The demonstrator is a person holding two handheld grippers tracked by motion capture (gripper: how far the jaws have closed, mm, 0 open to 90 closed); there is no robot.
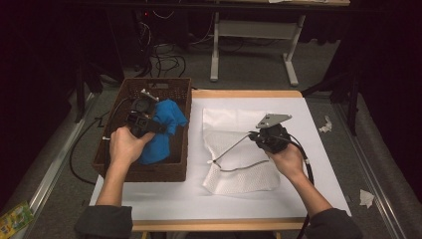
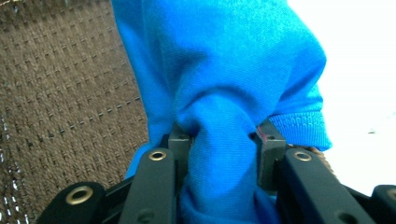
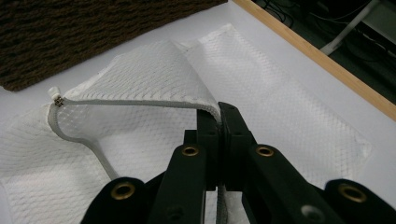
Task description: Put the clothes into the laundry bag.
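Nearest the lens in the left gripper view: blue cloth (image 2: 219, 93) bunched between two black jaws, pinched tight at the lower centre of the frame, folds bulging above the pads. Woven basket wall (image 2: 70, 116) behind, across the left half of that frame. White table cover at the right edge.

Seen from the high view: left gripper (image 1: 144, 122) at centre left, over the brown wicker basket (image 1: 114, 172), clamped on the blue cloth (image 1: 159, 134), with the cloth hanging down into the basket. Left hand (image 1: 124, 147) wrapped round the gripper body from below.

Right gripper (image 1: 251, 135) right of centre, held in the right hand (image 1: 287, 160), jaws pressed together on the zipper edge of a white mesh bag (image 1: 239, 179). In the right gripper view: jaws closed at lower centre, white zipper tape (image 3: 140, 103) running from them leftward to the zipper pull (image 3: 58, 100) at the left, that edge lifted off the rest of the mesh bag (image 3: 289, 116). Bag lying flat otherwise on the white table (image 1: 174, 199), just beside the basket's right wall. Wooden table edge (image 3: 322, 60) running diagonally at upper right of that view.
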